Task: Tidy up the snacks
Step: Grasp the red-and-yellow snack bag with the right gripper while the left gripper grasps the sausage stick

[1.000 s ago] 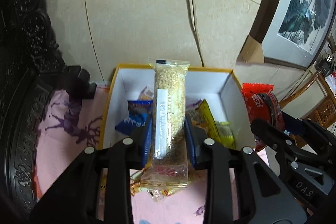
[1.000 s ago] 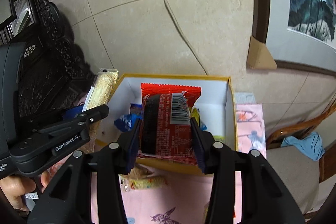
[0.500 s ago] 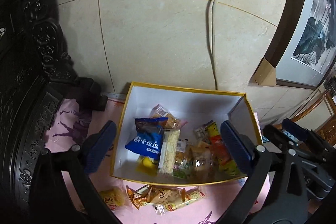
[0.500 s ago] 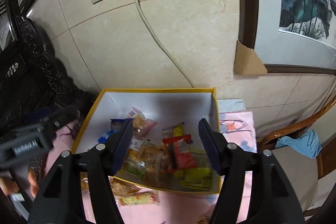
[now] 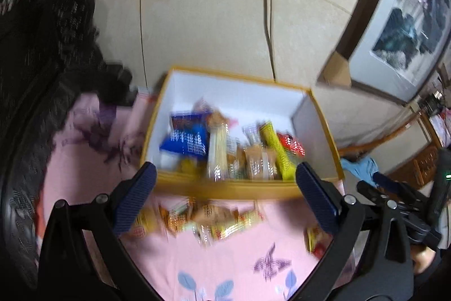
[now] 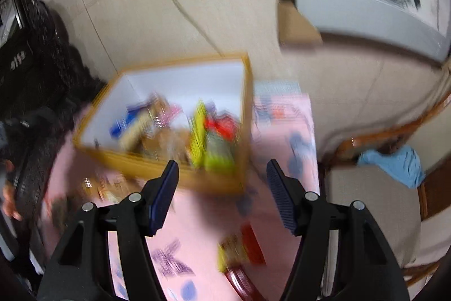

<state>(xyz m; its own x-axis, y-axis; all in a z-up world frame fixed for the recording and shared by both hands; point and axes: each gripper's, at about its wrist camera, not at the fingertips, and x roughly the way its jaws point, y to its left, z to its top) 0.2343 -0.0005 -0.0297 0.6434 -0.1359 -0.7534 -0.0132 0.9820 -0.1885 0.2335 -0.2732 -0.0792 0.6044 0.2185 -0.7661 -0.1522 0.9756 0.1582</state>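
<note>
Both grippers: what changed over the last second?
Both let go. The left gripper dropped its long oat bar into the yellow box, the right gripper its red packet. Both have just opened and now stand empty and pulled back from the box, over the loose snacks on the pink cloth. Box, cloth and loose snacks stayed put.

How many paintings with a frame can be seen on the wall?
1. The framed painting hangs on the wall at the upper right, above and to the right of the yellow-edged box. Others may be out of view.
</note>
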